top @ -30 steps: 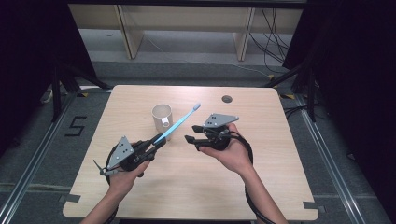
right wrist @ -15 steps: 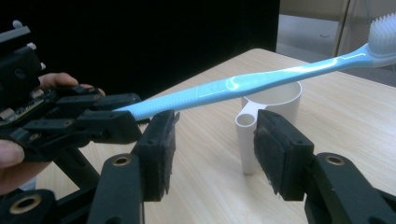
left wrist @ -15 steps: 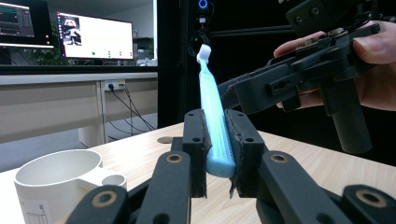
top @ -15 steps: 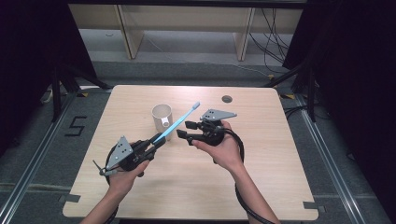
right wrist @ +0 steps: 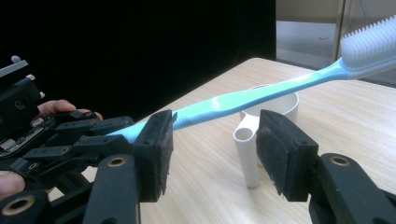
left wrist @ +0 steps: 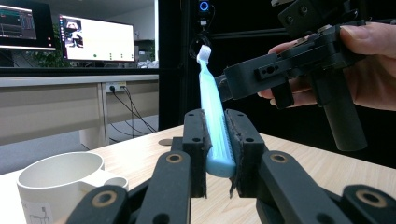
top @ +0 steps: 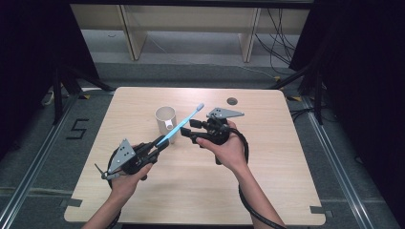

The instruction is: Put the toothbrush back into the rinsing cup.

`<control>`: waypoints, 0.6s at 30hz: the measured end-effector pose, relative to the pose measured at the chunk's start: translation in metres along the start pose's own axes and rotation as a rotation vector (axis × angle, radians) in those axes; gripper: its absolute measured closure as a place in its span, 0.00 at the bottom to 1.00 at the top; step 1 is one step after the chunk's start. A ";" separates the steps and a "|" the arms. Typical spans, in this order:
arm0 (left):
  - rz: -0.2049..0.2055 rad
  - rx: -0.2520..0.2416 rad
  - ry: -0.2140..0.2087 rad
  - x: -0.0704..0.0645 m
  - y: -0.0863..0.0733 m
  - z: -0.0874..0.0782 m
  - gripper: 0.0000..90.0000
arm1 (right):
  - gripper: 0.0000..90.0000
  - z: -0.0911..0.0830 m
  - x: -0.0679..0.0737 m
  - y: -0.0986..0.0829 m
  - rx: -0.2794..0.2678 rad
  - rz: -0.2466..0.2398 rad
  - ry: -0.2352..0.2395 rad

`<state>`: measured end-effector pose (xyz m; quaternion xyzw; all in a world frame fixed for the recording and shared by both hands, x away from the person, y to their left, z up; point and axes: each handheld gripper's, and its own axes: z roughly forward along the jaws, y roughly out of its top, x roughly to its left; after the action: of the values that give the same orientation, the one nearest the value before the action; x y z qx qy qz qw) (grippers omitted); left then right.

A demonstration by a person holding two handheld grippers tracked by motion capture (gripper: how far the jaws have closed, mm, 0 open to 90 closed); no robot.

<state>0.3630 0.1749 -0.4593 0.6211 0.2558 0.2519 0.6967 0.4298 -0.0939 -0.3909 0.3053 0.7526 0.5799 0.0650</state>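
A light blue toothbrush (top: 181, 125) slants up and to the right, bristle head highest. My left gripper (top: 160, 142) is shut on the handle's lower end; in the left gripper view the toothbrush (left wrist: 212, 109) stands clamped between the two jaws. My right gripper (top: 189, 130) is open beside the middle of the handle. In the right gripper view the toothbrush (right wrist: 243, 100) crosses just beyond the spread pads (right wrist: 156, 149) without touching them. A white mug (top: 165, 121) stands upright on the table behind the brush.
The wooden table (top: 267, 181) has bare room in front and to the right. A small dark round spot (top: 232, 101) sits near its far edge. The mug (right wrist: 275, 105) lies just past my right gripper's jaws. Shelving stands beyond the table.
My right gripper has moved left and a little farther from the person, up to the toothbrush handle. The left gripper and the brush have stayed in place.
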 end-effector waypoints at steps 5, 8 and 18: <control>-0.001 -0.003 -0.001 0.000 0.000 0.000 0.87 | 0.52 0.001 0.000 0.001 -0.003 0.005 0.009; 0.000 -0.007 -0.002 0.000 0.000 0.000 0.87 | 0.51 0.002 0.001 0.001 -0.012 0.030 0.012; 0.002 -0.013 0.000 0.000 0.000 0.000 0.87 | 0.51 0.004 0.000 0.005 -0.031 0.070 0.026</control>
<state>0.3627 0.1745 -0.4593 0.6168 0.2535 0.2543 0.7005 0.4334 -0.0896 -0.3878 0.3227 0.7331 0.5974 0.0398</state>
